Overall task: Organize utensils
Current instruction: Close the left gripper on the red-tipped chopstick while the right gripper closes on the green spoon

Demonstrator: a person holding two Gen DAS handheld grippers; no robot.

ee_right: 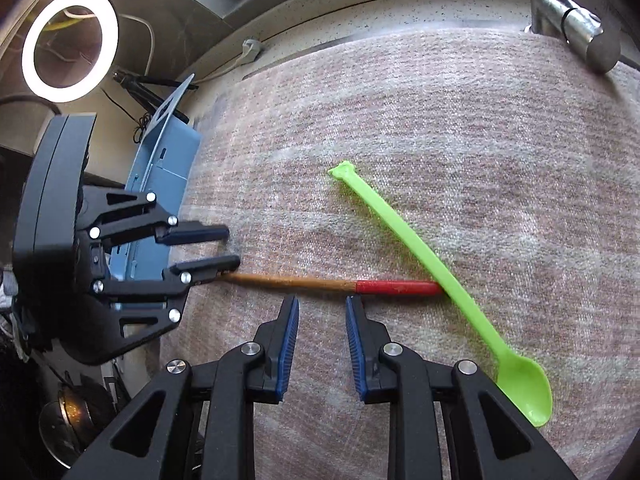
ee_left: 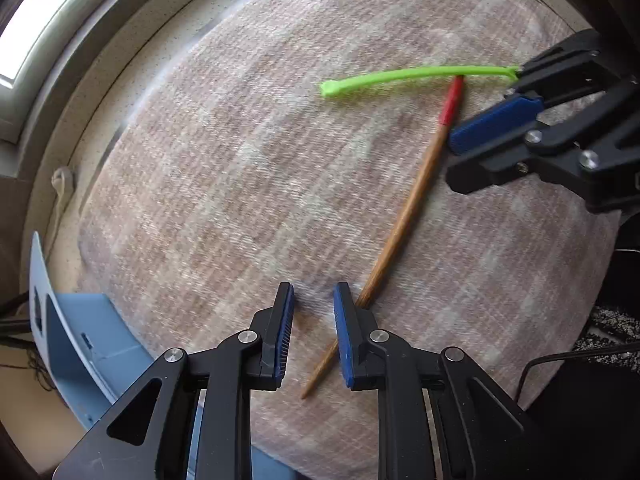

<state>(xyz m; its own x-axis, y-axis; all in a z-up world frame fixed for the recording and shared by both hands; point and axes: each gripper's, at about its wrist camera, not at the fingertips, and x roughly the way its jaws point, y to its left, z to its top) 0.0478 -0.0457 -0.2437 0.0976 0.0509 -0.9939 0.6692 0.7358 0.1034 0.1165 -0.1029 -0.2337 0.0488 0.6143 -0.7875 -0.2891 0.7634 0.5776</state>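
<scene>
Left gripper [ee_left: 314,300], jaws apart, empty | chopstick [ee_left: 404,216] mid-cloth [ee_left: 240,160], red end under green spoon [ee_right: 420,256] | right gripper [ee_right: 322,308] apart, empty | we risk dragging spoon when lifting chopstick

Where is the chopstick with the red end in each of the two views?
Left wrist view: the chopstick runs diagonally from lower centre to upper right, red end farthest away.
Right wrist view: the chopstick lies level across the centre, red end to the right.
Shared landmark: the green spoon, whose handle crosses the red end.
</scene>
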